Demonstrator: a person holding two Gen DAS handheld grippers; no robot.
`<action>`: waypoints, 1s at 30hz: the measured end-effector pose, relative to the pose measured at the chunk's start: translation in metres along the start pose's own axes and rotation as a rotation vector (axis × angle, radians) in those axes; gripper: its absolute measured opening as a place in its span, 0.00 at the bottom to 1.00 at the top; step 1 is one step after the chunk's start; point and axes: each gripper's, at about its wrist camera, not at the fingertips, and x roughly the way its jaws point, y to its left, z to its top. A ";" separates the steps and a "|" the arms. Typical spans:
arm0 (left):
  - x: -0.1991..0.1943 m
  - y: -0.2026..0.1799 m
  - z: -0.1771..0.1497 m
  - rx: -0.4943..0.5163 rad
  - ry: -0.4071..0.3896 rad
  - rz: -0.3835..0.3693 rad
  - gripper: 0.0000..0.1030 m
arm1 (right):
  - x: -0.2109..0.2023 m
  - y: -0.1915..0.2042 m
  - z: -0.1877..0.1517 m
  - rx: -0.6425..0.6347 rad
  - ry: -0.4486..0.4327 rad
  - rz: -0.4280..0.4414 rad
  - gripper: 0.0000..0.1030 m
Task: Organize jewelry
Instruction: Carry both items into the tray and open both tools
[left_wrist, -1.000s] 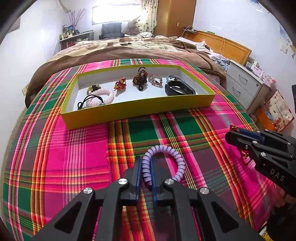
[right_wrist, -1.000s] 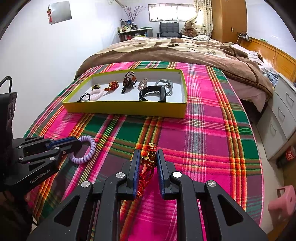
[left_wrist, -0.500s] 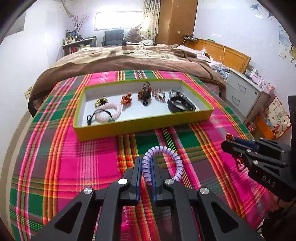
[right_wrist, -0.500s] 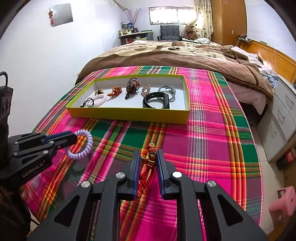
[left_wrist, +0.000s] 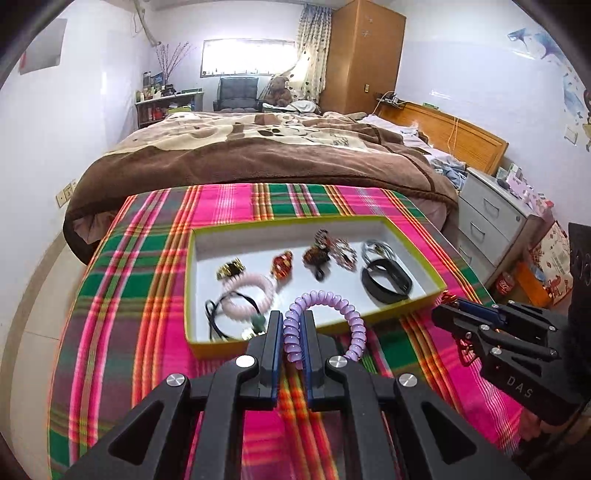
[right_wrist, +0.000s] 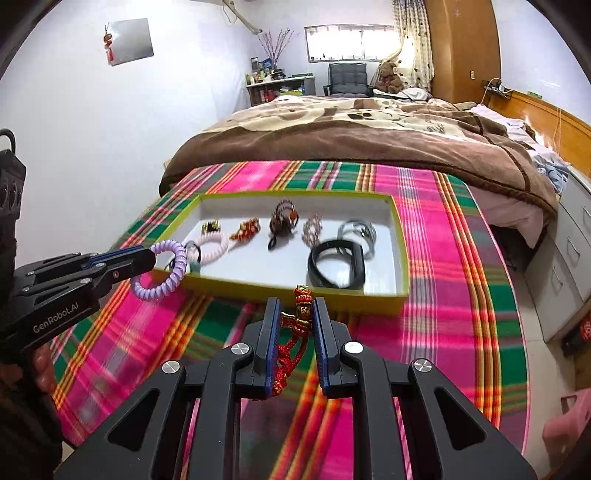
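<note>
Coiled lilac hair tie (left_wrist: 325, 314), light and springy, sits pinched at one side of its loop in the left tongs (left_wrist: 293, 332), above the yellow tray's (left_wrist: 413, 308) near rim. Right tongs (right_wrist: 295, 325) clamp a limp red-gold charm (right_wrist: 301, 314) by its stiffer beaded top, tassel dangling.

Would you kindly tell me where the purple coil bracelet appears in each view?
Left wrist: purple coil bracelet bottom centre, pinched in that camera's own tongs.
Right wrist: the bracelet at left, in the other tongs.
Shared landmark: yellow tray just beyond it.
</note>
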 end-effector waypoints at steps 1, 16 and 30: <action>0.003 0.004 0.004 -0.007 0.001 0.003 0.09 | 0.002 0.001 0.004 -0.001 -0.002 0.001 0.17; 0.058 0.038 0.024 -0.060 0.065 0.029 0.09 | 0.071 0.007 0.047 -0.016 0.047 0.032 0.17; 0.089 0.031 0.020 -0.045 0.120 0.013 0.09 | 0.109 0.006 0.044 -0.049 0.117 0.018 0.17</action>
